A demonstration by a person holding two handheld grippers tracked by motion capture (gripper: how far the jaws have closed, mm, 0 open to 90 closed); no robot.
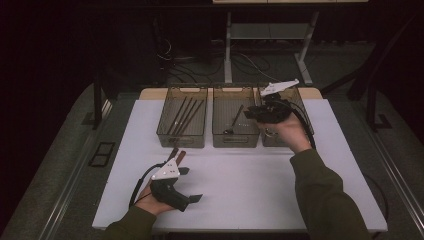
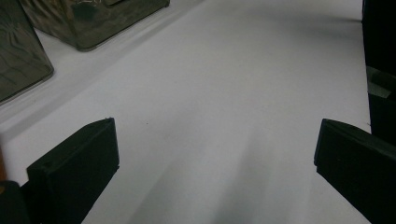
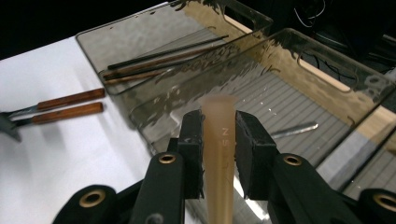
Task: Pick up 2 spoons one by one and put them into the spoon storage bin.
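While the right gripper (image 3: pixel 218 140) hangs above the middle bin (image 1: pixel 235 134) of three clear bins, its jaws are clamped on a pale, tan utensil handle (image 3: pixel 219 154); that handle stands up between the pads and tapers downward out of the right gripper view, so what kind of utensil it is cannot be told; it looks light, stiff and rather smooth, likely wood or plastic, and I judge that it could swivel in a narrow grip; a hold near the middle of the handle, as now, seems soundest, with the pads flat on its broad sides. Inside the middle bin lies a metal spoon (image 1: pixel 235 120); left of that bin, the neighbouring bin (image 1: pixel 181 135) holds several dark chopsticks (image 1: pixel 185 115); right of it, the third bin (image 1: pixel 304 107) is mostly covered by the hand. In front of the middle bin and to the left, two wooden-handled tools (image 3: pixel 70 106) lie on the white table (image 1: pixel 250 180), close to the left gripper (image 1: pixel 187 185); its jaws stand wide apart, holding nothing, with bare table between them.
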